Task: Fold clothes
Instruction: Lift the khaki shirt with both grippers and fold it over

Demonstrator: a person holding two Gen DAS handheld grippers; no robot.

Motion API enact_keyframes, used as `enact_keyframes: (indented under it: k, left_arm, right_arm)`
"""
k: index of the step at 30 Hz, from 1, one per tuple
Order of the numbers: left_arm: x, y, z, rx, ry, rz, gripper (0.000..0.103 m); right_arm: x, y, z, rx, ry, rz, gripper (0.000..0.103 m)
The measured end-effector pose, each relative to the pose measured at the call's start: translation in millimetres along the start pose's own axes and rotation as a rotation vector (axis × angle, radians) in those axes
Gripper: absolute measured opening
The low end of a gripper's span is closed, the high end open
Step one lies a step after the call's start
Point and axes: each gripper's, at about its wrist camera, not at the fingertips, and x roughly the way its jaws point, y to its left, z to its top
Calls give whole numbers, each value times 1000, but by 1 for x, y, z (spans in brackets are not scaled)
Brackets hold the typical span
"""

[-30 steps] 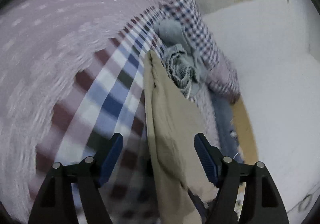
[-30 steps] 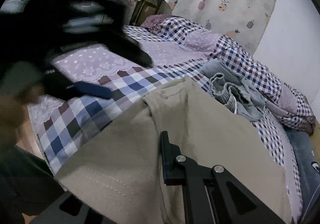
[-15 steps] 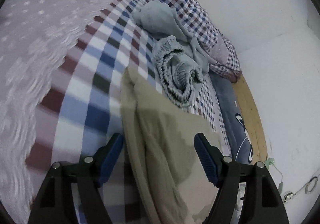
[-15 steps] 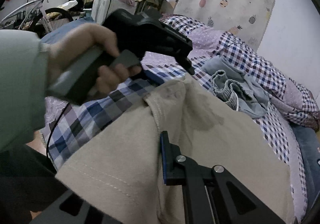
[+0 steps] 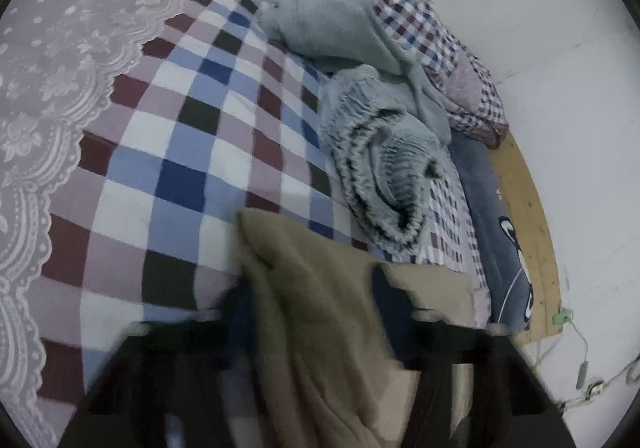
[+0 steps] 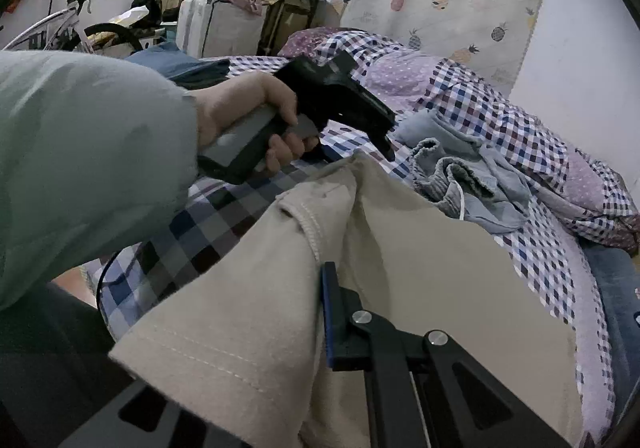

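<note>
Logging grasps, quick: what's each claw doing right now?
Left claw: open, straddling the beige garment.
Right claw: closed on the beige garment.

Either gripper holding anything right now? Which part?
Right gripper grips the beige garment at a bunched fold beside its hem. Left gripper: jaws straddle it, hold unclear.

Bare checked bedspread (image 5: 168,152) lies open toward 10 o'clock; a crumpled grey garment (image 5: 372,152) blocks the way at 1 o'clock.
</note>
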Motion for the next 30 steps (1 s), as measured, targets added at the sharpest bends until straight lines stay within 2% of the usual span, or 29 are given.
enact_keyframes:
  k: [2,8,13,16,18,20,23,26,30]
  left_arm:
    - [0,11,-2,-52,-2,-30,12]
    - [-20,4,-4,-54,-29,-43,9]
    - [-79,-26,-7,-7,-132,-198,8]
    - [-115,-55,-14,64,-205,-253,8]
    - [-131,-60,-17,82,-243,-288,8]
    - [-130,-46,-17,47,-241,-275,8]
    - [-109,-17,-19,-34,-182,-149,8]
    - [-96,-12,-22,-69,-159,-89,8]
    - [-106,-39,-26,-29,-191,-100,8]
  right_arm:
    - [0,1,0,-7,7,-4,4]
    - [3,3,-3,8,26,-13,4]
    - [-4,10,3,36,0,9,3]
    - [-15,24,13,24,-29,53,3]
    - [-25,32,21,29,-60,78,3]
    - [-27,33,24,52,-72,90,3]
    - [-23,30,26,96,-76,103,3]
    - [-19,28,27,139,-80,116,3]
    - [-16,24,28,196,-86,131,3]
